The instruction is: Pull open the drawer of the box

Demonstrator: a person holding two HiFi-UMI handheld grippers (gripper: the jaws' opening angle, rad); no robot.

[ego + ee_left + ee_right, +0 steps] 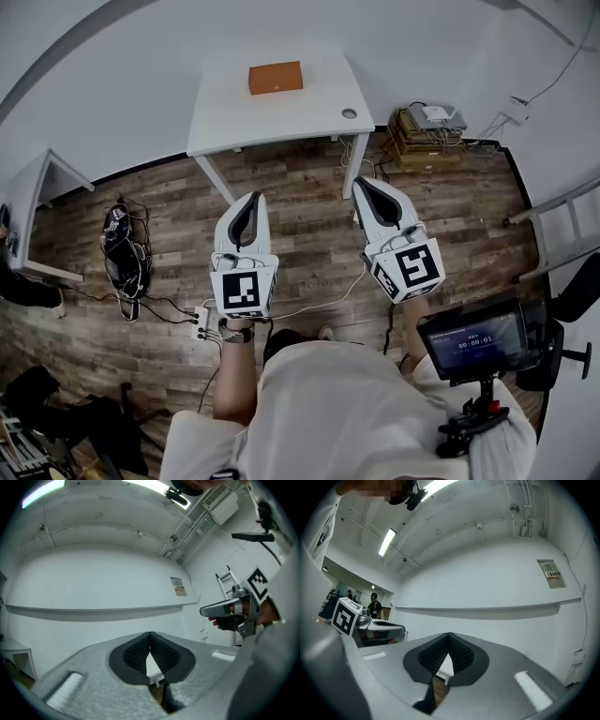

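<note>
Head view: the clenched, empty left tongs [249,204] and right tongs [369,190] should be carried to the orange box [276,77] at 12 o'clock, then opened.

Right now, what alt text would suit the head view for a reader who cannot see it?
A person stands back from a white table bearing an orange box, holding the left gripper and right gripper toward it, both shut and empty, over a wooden floor.
</note>
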